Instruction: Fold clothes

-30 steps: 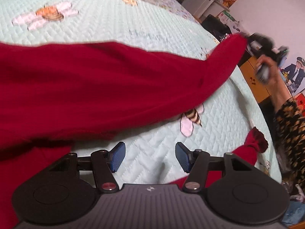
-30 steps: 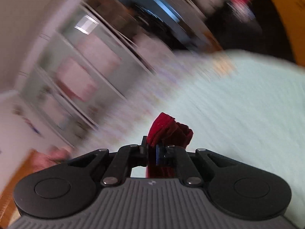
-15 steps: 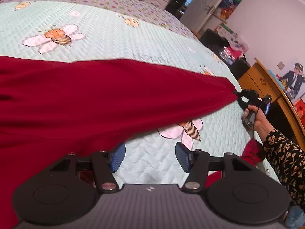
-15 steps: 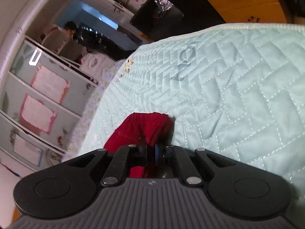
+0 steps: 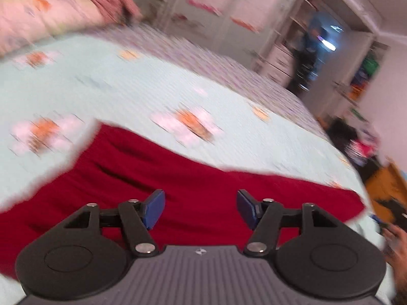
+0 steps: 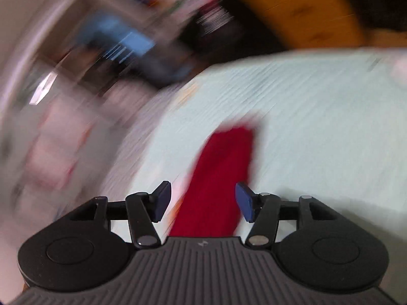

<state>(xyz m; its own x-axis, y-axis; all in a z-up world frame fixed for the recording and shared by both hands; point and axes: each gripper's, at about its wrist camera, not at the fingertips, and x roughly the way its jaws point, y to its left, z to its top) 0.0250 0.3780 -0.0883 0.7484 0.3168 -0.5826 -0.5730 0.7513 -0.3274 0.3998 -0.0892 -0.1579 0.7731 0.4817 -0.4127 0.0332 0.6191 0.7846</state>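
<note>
We read no words, too blurry. One red garment [image 5: 203, 193] on bed [image 5: 127, 94]. Both grippers, left gripper [image 5: 201, 207] and right gripper [image 6: 202, 200]: jaws opening, apart, gripping nothing.

Left wrist cam low over bed's near edge, facing across quilt [image 5: 152, 89] toward pillow end w/ wardrobes, right wrist cam close above bed's far corner, tilted, both blurred, shared: red garment [image 5: 203, 198], quilt.
</note>
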